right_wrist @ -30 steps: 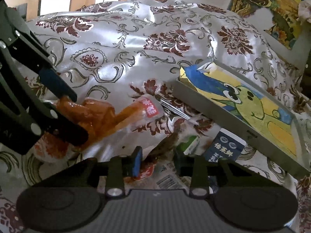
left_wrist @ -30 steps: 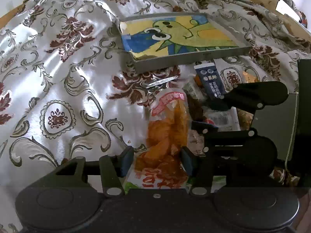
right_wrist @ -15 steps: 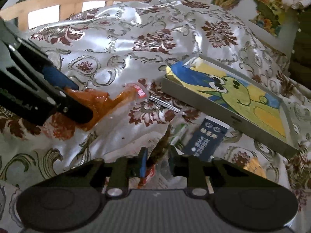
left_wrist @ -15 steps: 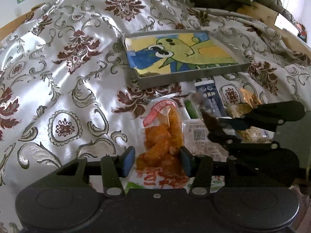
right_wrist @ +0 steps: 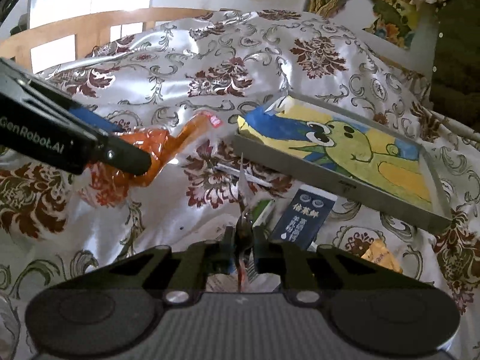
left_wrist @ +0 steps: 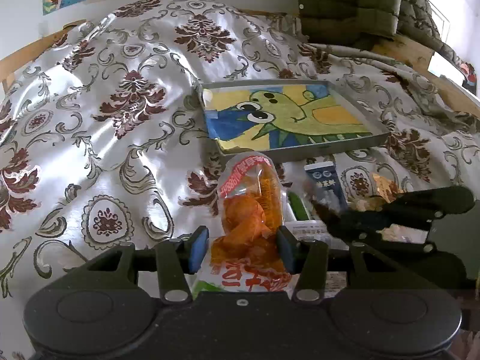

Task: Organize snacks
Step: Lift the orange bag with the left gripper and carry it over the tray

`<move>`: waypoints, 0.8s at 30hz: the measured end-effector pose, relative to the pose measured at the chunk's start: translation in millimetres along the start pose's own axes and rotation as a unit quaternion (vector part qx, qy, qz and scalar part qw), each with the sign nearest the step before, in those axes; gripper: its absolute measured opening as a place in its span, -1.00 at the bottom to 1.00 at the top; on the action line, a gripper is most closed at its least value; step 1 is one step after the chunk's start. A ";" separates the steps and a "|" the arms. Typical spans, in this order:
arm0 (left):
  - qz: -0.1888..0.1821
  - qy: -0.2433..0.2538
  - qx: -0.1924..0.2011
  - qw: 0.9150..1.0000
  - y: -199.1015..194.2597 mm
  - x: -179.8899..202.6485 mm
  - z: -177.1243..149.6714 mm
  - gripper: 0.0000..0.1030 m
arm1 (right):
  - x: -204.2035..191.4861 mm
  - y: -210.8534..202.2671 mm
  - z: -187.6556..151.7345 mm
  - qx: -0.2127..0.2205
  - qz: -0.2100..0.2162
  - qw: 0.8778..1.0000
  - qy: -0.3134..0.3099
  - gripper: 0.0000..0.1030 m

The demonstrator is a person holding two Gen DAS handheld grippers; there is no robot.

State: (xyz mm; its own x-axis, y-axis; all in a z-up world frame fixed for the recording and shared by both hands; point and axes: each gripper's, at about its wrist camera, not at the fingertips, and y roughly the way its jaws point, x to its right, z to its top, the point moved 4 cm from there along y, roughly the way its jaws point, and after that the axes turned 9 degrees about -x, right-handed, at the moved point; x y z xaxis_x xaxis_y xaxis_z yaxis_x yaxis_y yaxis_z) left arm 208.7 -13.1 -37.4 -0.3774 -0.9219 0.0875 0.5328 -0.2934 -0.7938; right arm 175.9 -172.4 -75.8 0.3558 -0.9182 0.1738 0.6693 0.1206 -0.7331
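The left gripper [left_wrist: 241, 247] is clamped on an orange snack bag [left_wrist: 250, 210], held above the patterned bedspread [left_wrist: 120, 114]. The right gripper [right_wrist: 242, 247], jaws nearly together, pinches a thin dark snack packet [right_wrist: 243, 210] edge-on. The grey tray [left_wrist: 345, 147] with a dinosaur drawing lies near the far edge of the bedspread, its interior bare of snacks. Recommended: carry each packet over the tray rim before releasing, one hand at a time. A navy sachet [right_wrist: 303, 219] and other wrappers lie just beside the tray's near wall. The pinched packet's label is unreadable.
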 end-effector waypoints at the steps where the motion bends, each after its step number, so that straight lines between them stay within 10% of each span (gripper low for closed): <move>1: 0.001 -0.001 0.001 1.000 0.7 -0.6 0.6 -0.01 | 0.9 -1.1 1.2 0.004 0.001 1.000 0.004 -0.76; 24: -0.041 -0.087 0.096 0.991 47.1 -9.8 93.1 0.00 | 101.1 16.9 51.1 0.089 0.024 0.978 0.189 -0.75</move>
State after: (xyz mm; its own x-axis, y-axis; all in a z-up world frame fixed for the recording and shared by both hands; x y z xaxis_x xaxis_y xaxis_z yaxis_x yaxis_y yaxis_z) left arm 308.0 -41.4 -19.6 -0.2976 -0.9177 0.2634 0.6455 -0.3966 -0.6527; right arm 256.6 -243.9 -37.0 0.1454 -0.9796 -0.1389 0.7732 0.2001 -0.6018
